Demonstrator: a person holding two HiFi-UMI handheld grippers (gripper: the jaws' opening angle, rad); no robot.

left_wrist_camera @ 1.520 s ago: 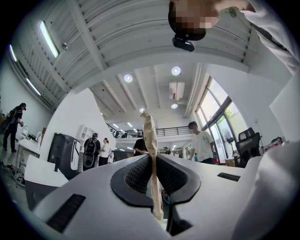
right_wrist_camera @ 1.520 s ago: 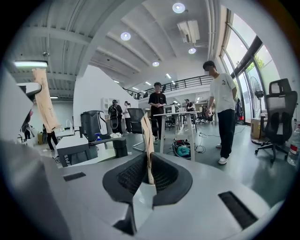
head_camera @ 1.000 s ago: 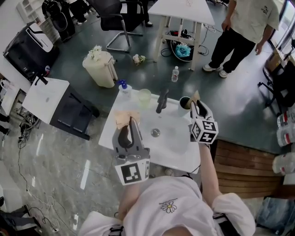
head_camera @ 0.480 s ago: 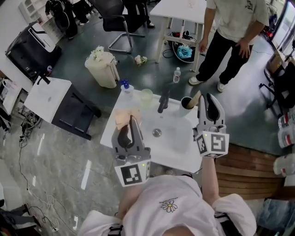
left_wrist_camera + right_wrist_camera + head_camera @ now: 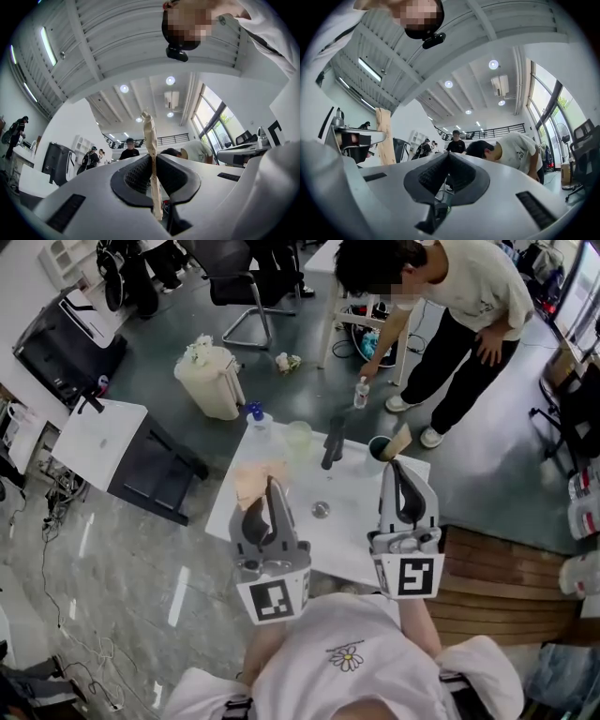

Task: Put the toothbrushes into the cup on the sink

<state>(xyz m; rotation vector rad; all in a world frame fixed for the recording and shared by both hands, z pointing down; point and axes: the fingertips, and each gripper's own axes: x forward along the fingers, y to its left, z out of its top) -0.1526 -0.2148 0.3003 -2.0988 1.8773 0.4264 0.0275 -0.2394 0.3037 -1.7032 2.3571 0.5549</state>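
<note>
The white sink (image 5: 349,526) lay below & just ahead of both claws, w/ a dark faucet (image 5: 330,444) at its back edge. The left claw (image 5: 271,489) was pinched nearly shut on a paper-wrapped toothbrush (image 5: 150,140). Its pads gripped the flat pkg low down, so most of the length stood past the tips. The right claw (image 5: 449,157) had its jaws together w/ nothing btwn them, and hung to the right of the left one. The dark cup (image 5: 376,450) stood just beyond the right claw's tips, and ahead & well to the right of the left claw, past the faucet. A second wrapped toothbrush (image 5: 400,439) leaned out of it.

The step in hand looked like carrying the held pkg across to the cup. Doing it well would mean:
- swinging the left claw right & forward, clear of the faucet
- tipping the free end down over the cup mouth
- aiming at the side not taken by the leaning one
- lowering til the end sat inside the rim, then letting go

The pkg looked thin & floppy, so a slow approach would suit. The empty right claw should prob. back out of the path or steady the cup.
</note>
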